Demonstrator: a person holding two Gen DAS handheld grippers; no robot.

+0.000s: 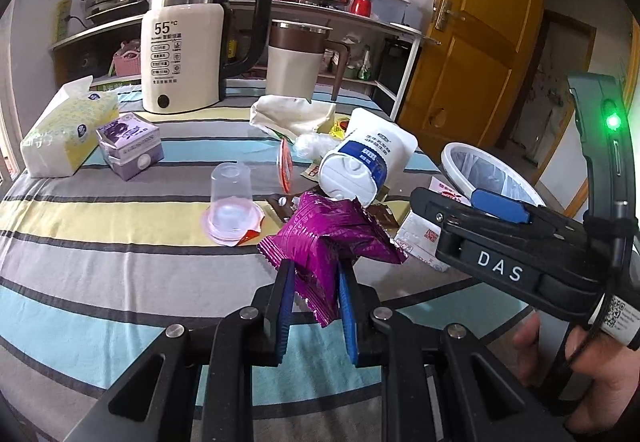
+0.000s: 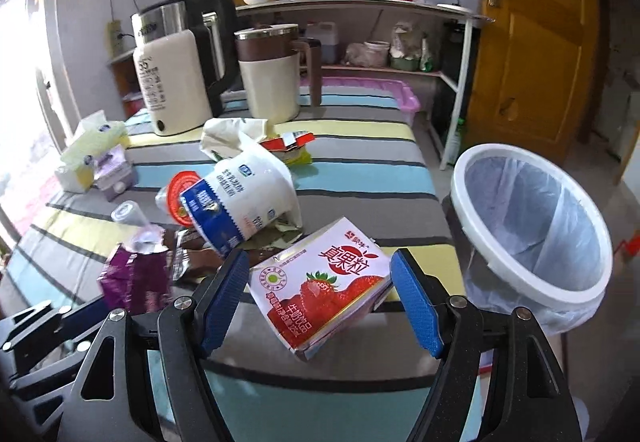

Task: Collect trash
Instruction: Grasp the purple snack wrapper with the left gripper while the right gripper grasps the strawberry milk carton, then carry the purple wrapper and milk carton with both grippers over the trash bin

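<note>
My left gripper (image 1: 316, 274) is shut on a crumpled purple snack wrapper (image 1: 332, 238) and holds it just above the striped table; the wrapper also shows in the right wrist view (image 2: 134, 282). My right gripper (image 2: 318, 298) is open, its fingers on either side of a flattened strawberry milk carton (image 2: 324, 282) at the table's right edge, not touching it. A white and blue yoghurt pouch (image 2: 244, 197) lies behind the carton. A white bin with a clear liner (image 2: 532, 234) stands to the right of the table.
Also on the table: an upturned clear plastic cup (image 1: 230, 201), a purple carton (image 1: 130, 145), a tissue pack (image 1: 66, 131), a white kettle (image 1: 184, 53), a cream jug (image 1: 296, 59) and crumpled wrappers (image 2: 236, 137). Shelves and a yellow door (image 2: 532, 41) stand behind.
</note>
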